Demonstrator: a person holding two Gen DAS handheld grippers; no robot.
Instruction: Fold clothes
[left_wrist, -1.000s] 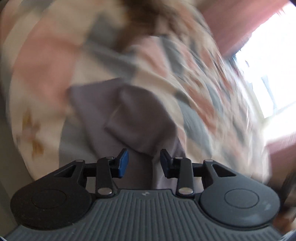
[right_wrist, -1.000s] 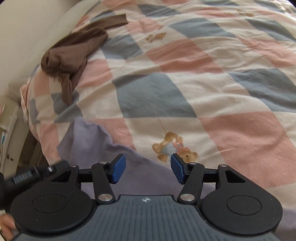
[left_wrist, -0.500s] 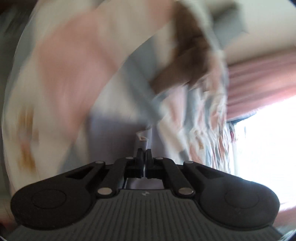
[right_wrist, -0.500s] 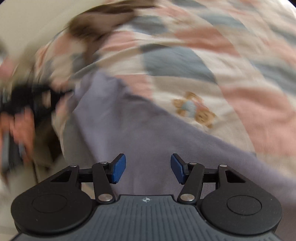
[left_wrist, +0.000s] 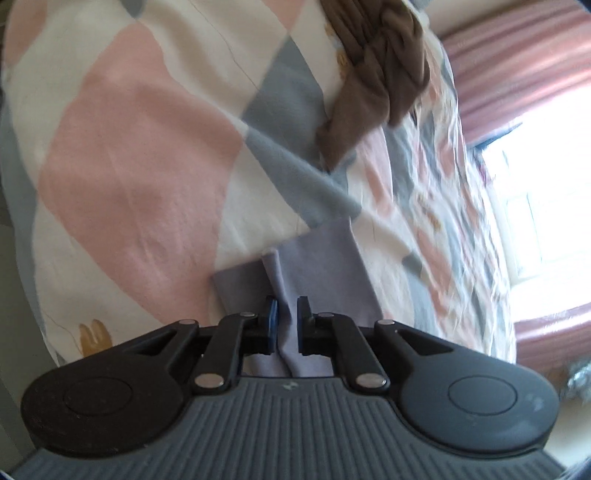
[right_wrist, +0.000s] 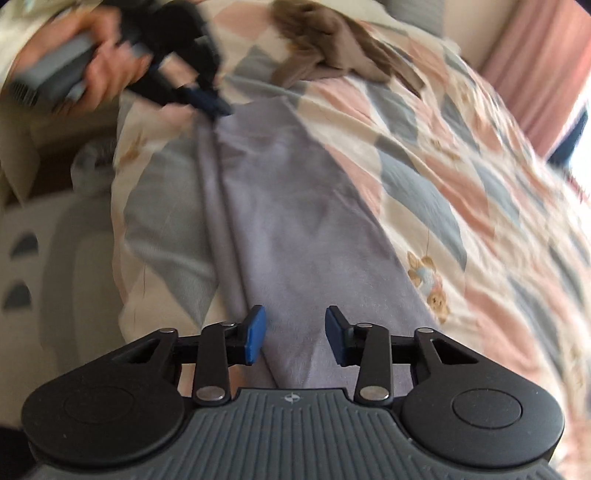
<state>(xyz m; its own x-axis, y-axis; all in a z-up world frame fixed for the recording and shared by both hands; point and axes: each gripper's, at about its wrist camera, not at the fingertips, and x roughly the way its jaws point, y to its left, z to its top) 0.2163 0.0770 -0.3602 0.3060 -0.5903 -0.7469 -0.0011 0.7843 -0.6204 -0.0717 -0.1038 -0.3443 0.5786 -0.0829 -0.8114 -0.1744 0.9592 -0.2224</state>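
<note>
A lavender garment (right_wrist: 295, 221) lies stretched along the near-left edge of a bed covered by a checked quilt (right_wrist: 461, 184) of pink, grey-blue and cream squares with small bear prints; the left gripper (left_wrist: 287, 325) has its blue pads drawn narrow, pinching a raised fold of the cloth at its far corner; in the right wrist view that same gripper (right_wrist: 210, 103) shows blurred at the far left, gripped by a person's hand (right_wrist: 99, 70), its tips on the garment's far end; the right gripper (right_wrist: 295, 334) hangs over the near end of the garment with its pads spread wide, fabric beneath them and nothing caught between; a crumpled brown garment (left_wrist: 373, 74) rests on the quilt farther off, well apart from the lavender one; pink curtains (left_wrist: 517, 66) and a bright window (left_wrist: 546, 192) stand at the far right.
</note>
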